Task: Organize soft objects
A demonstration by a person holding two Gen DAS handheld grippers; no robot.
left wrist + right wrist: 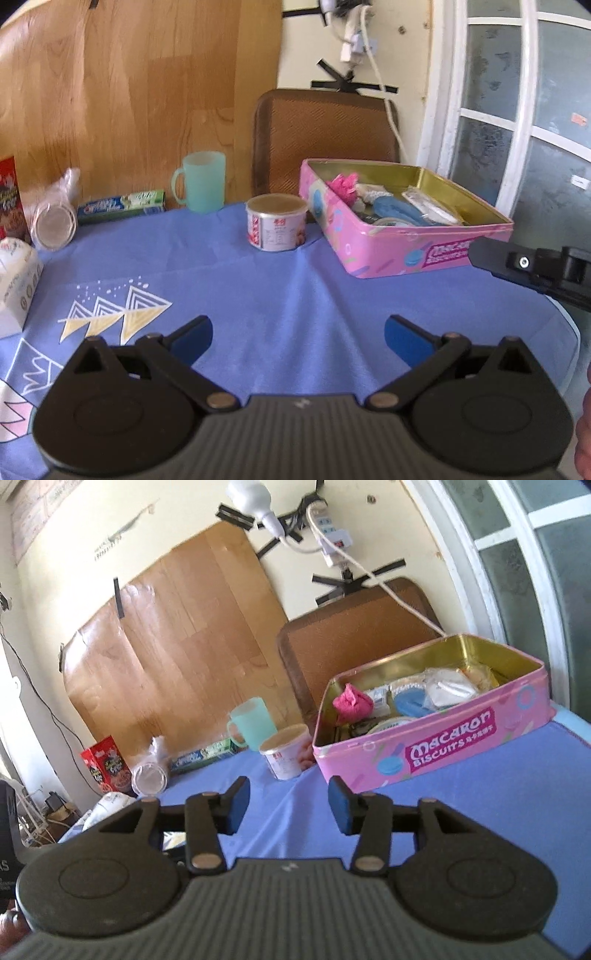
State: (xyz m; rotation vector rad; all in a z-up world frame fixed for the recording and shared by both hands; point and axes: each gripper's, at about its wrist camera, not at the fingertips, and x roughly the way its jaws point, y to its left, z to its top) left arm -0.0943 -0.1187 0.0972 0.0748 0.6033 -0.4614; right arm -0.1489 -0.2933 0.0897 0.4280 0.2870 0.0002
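Note:
An open pink biscuit tin (pixel 424 254) (pixel 461 746) stands on the blue tablecloth at the right. Inside lie a pink cloth bundle (pixel 343 184) (pixel 352 703), a blue puff (pixel 393 210) (pixel 408 703) and white packets (pixel 448 690). My left gripper (pixel 298 338) hangs open over bare cloth, well short of the tin, nothing between its blue pads. My right gripper (pixel 289 803) is open too, empty, in front of the tin's near left corner. Part of the right gripper's black body (pixel 535 269) shows at the right edge of the left wrist view.
A small white tub (pixel 276 227) (pixel 286 757) stands left of the tin. Behind it are a mint cup (pixel 201 181) (pixel 251 720), a toothpaste box (pixel 122 205) (pixel 205 755), a clear plastic cup on its side (pixel 55 221) (pixel 149 779), a red box (pixel 107 768) and a white pack (pixel 16 284).

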